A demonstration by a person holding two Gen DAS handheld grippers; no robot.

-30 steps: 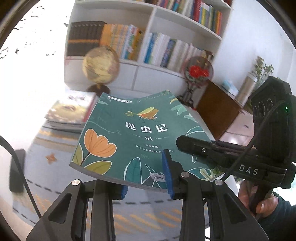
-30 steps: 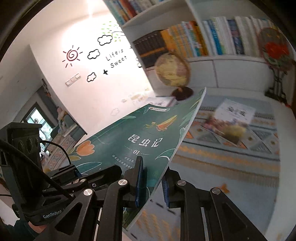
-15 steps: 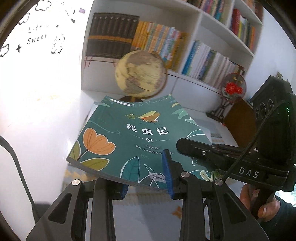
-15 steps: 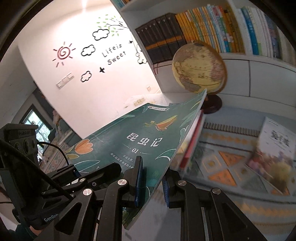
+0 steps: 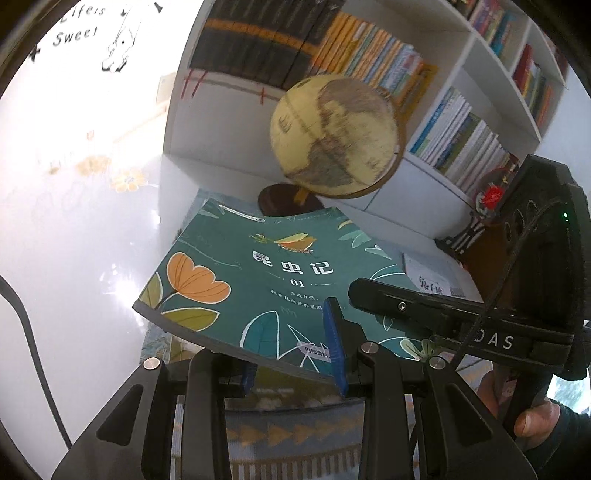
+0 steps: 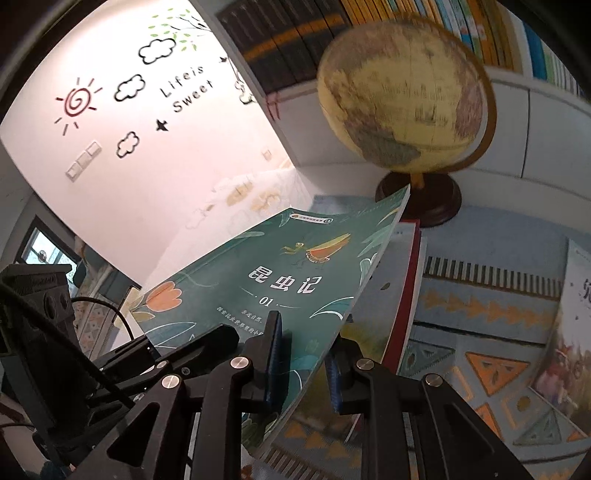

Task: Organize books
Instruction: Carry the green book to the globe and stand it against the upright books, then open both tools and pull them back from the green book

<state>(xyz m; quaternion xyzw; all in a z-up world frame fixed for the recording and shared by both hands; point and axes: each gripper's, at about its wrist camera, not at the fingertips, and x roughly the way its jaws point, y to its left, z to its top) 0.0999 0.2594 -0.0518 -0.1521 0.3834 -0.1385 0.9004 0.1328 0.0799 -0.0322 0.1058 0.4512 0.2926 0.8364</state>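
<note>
The left gripper [image 5: 293,349] hides the near edge of the green insect book [image 5: 266,280], clamped flat above a patterned rug [image 6: 491,332]. The right gripper [image 6: 304,363] pinches its right edge. The cover shows an orange flower; a blurred globe [image 5: 334,134] stands beyond.

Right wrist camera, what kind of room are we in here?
Most likely a child's study or reading room at home. A white bookshelf packed with upright books stands behind a desk globe, and the wall carries a "Life is Sweet" decal with a sun and clouds. A patterned rug lies below.
</note>
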